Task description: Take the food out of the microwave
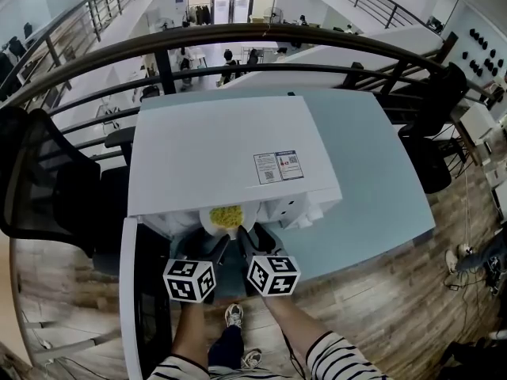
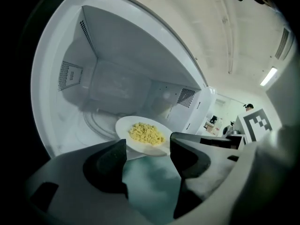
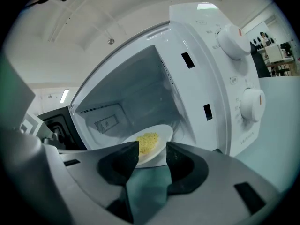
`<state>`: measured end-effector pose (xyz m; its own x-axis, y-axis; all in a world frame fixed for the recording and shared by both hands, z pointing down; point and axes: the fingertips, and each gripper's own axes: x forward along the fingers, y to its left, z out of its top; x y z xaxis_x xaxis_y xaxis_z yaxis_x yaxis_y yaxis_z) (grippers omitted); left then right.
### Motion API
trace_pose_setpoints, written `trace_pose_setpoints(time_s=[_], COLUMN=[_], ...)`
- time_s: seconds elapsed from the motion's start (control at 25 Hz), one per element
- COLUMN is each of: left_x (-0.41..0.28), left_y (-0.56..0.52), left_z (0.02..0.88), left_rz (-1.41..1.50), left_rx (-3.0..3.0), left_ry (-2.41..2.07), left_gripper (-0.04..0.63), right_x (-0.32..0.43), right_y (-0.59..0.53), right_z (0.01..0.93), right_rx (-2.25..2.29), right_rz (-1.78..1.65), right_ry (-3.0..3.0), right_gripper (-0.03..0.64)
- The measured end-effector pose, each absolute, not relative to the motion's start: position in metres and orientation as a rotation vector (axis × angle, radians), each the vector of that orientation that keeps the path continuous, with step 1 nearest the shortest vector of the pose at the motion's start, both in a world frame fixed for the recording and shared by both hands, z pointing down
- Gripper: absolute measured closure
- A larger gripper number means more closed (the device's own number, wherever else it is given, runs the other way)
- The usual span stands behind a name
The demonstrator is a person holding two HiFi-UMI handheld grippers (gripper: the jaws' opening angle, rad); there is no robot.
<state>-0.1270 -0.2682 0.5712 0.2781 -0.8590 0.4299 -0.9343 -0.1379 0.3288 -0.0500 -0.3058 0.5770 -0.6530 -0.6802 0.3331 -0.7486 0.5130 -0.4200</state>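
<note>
A white microwave (image 1: 214, 149) stands on a pale blue table (image 1: 372, 188) with its door (image 1: 131, 291) swung open to the left. A white plate (image 1: 227, 216) of yellow food (image 2: 146, 132) sits at the mouth of the cavity. Whether it rests on the sill or is lifted is unclear. My left gripper (image 1: 218, 248) is open, and the plate's near rim (image 2: 140, 150) lies just past its tips. My right gripper (image 1: 247, 245) comes in from the right with a narrower gap, and the plate (image 3: 159, 137) lies just beyond its tips. Its marker cube (image 2: 255, 123) shows in the left gripper view.
Two round knobs (image 3: 232, 39) (image 3: 253, 104) sit on the panel to the right of the cavity. A glass turntable ring (image 2: 96, 121) lies behind the plate. A black chair (image 1: 47, 180) stands left of the table, and a dark railing (image 1: 238, 34) curves behind it.
</note>
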Motion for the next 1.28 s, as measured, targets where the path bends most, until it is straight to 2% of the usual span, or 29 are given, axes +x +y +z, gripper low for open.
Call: trace_pose_setpoints(time_s=[0.56, 0.68, 0.84, 1.28], left_x=[-0.143, -0.144, -0.145, -0.139], left_y=[-0.279, -0.282, -0.282, -0.272], left_z=[0.586, 0.587, 0.59, 0.578], left_rz=[-0.127, -0.143, -0.146, -0.151], left_rx=[1.824, 1.811, 1.807, 1.821], left_ry=[-1.573, -1.569, -1.568, -1.548], left_gripper=[0.319, 0.348, 0.42, 0.46], right_x=[-0.046, -0.048, -0.05, -0.041], right_y=[-0.326, -0.327, -0.329, -0.318], right_z=[0.591, 0.591, 0.591, 0.578], right_rx=[1.281, 1.273, 1.261, 1.274], right_rz=[1.044, 1.099, 1.123, 1.125], right_ry=[-2.59, -2.603, -2.602, -2.608], right_gripper=[0.434, 0.444, 0.48, 0.511])
